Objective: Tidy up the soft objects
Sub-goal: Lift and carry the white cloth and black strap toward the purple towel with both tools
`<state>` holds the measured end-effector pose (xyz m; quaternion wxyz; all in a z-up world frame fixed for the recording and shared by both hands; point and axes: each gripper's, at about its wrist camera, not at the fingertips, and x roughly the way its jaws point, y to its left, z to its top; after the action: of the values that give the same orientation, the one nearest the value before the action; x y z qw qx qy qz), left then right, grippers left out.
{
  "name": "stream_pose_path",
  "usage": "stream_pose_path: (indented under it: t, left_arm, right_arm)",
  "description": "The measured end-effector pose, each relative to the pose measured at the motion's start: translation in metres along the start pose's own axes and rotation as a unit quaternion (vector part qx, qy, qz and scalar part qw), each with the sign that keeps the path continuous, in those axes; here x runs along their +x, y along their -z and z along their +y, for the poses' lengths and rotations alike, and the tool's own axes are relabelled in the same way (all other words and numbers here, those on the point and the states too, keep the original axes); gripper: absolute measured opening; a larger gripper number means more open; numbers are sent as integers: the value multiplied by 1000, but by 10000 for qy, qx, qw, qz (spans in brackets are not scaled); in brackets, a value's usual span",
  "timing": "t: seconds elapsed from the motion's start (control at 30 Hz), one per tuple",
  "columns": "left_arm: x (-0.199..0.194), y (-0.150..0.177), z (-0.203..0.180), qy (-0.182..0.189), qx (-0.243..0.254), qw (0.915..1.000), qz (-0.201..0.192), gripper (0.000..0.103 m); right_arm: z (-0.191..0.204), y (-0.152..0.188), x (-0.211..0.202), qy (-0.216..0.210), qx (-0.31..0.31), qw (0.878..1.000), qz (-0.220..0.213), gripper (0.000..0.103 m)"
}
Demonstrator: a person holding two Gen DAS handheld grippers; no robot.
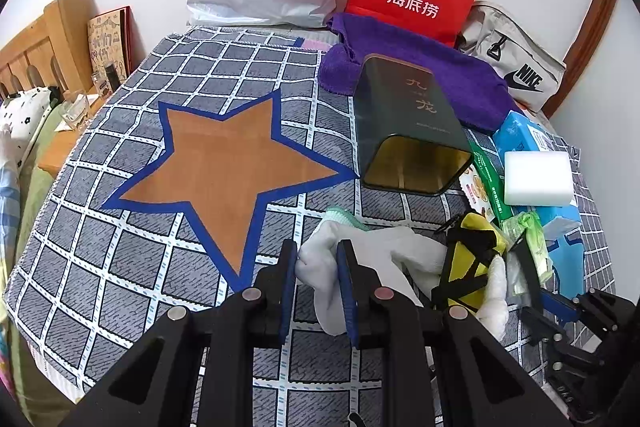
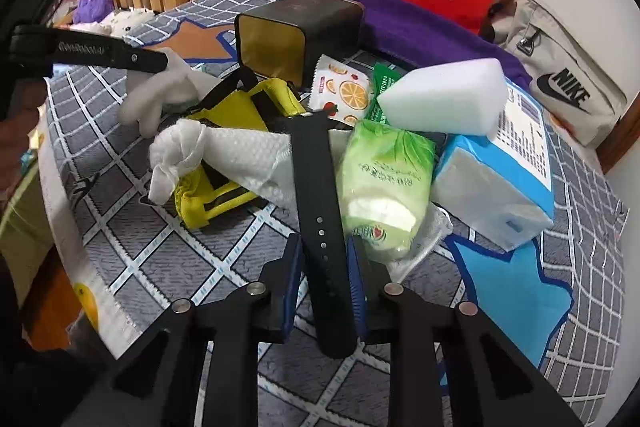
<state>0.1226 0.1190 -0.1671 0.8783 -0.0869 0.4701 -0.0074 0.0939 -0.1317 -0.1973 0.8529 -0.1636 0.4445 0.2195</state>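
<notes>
My left gripper [image 1: 318, 251] is shut on a white cloth glove [image 1: 320, 271], which lies bunched on the checked bedspread [image 1: 120, 259]. The right wrist view shows that glove [image 2: 160, 91] hanging under a left finger [image 2: 120, 53]. My right gripper [image 2: 324, 241] is shut on a black watch strap [image 2: 316, 187], which runs up between its blue pads. Left of the strap lie a knotted white paper towel [image 2: 224, 151] and a yellow pouch [image 2: 240, 111] with black bands. A green tissue pack [image 2: 384, 179] lies to the right.
A dark tin box [image 1: 408, 131] lies on its side with its mouth toward me. A white sponge [image 2: 440, 99] rests on a blue tissue pack [image 2: 500, 179]. Behind are a purple towel [image 1: 440, 67], snack packets [image 2: 344, 91], two shopping bags and a grey Nike bag [image 1: 520, 67].
</notes>
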Motion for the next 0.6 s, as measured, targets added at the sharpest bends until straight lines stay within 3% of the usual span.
stream_pose_path:
  t: [0.27, 0.6]
  left_arm:
    - [-7, -1, 0, 89, -34, 9999, -139, 20]
    - [-28, -8, -3, 140, -39, 9992, -364, 15]
  right_arm:
    - [-19, 17, -33, -265, 409, 9985, -243, 20]
    - [-53, 41, -46, 3, 883, 9955, -348, 20]
